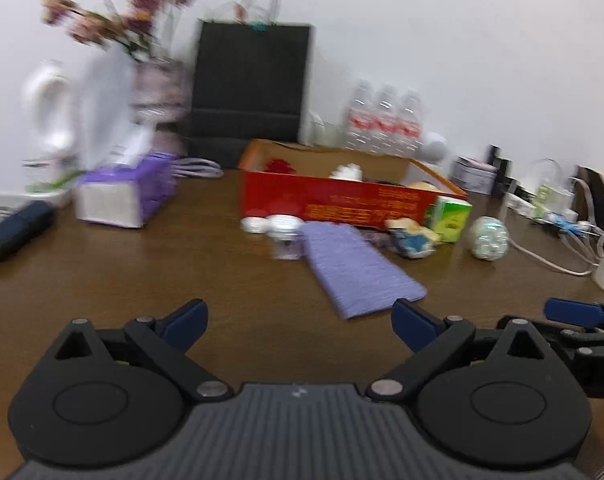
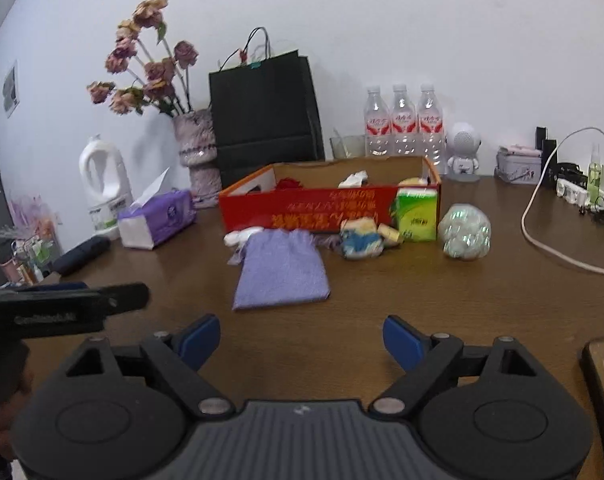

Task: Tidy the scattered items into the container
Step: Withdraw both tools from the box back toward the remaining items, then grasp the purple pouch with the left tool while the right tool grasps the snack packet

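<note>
So, quick rundown of the desk:
Container: red cardboard box [image 2: 326, 210] at 12 o'clock, already holding a few bits.
Nearest stray: purple cloth pouch [image 2: 283, 272], flat on the wooden table [image 2: 442, 300] just in front of the box.
Direction: dead ahead of the right gripper [image 2: 302, 342], more 1 o'clock from the left gripper [image 1: 300, 324].
Long axis: runs away from the tongs toward the box.
Nearer hand: right one, I'd say.
Tongs: both spread wide, nothing between them.
Other strays: green tissue pack [image 2: 417, 216], foil ball [image 2: 465, 236].
Writing: yellow print on the box, upside down, can't read it.
</note>
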`<state>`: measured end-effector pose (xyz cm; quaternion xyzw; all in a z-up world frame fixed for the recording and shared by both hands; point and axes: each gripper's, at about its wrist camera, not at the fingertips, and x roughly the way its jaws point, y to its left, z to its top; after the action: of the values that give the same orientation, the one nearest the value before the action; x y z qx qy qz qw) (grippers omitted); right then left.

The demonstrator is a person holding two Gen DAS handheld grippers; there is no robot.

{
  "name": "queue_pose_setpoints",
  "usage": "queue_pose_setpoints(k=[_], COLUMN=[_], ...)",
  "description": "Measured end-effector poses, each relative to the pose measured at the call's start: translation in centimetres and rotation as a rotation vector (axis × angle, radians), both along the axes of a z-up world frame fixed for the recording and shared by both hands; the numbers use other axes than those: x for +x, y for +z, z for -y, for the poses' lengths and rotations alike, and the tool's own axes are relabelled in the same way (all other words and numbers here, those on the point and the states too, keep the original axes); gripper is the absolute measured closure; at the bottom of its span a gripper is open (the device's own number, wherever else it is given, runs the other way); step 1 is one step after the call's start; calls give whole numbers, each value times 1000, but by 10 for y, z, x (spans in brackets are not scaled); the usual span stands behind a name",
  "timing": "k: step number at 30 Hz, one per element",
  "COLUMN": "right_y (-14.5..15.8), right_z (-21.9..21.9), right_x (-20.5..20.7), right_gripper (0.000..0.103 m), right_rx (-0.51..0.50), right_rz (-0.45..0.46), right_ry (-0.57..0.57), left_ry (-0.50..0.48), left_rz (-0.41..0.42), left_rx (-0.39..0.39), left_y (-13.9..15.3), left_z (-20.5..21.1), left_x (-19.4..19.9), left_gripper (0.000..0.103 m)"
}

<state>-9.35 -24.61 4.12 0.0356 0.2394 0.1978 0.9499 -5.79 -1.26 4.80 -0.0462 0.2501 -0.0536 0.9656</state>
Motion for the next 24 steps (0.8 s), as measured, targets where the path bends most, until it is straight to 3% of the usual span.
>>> queue_pose_setpoints(k=[2, 4, 6, 9, 12, 17, 24], right_y=[3, 2, 1, 0, -2, -5, -9], right_z=[5, 9, 14, 21, 25, 19, -27], right_x=[13, 29, 41, 54, 72, 122, 203], right_gripper=[16, 19, 21, 21, 21, 35, 55], right_rx=[-3, -10, -5, -4, -25, -51, -131], right_rz=[4, -6, -28, -35, -51, -84, -108], right_ry=[1, -19, -37, -45, -48, -23, 37], left_ry=[-58, -54, -33, -66, -60, -71, -119], left_rz=[-50, -118, -177, -193, -186, -142, -100], left_rx=[5, 29, 33, 52, 106, 164, 123], left_y=[-5, -14, -21, -27, -34, -35, -23], left_z=[12, 22, 28, 34, 42, 44, 26], left_x=[41, 81, 111, 131, 136, 133, 105], left_gripper=[11, 29, 37, 39, 51, 98, 100])
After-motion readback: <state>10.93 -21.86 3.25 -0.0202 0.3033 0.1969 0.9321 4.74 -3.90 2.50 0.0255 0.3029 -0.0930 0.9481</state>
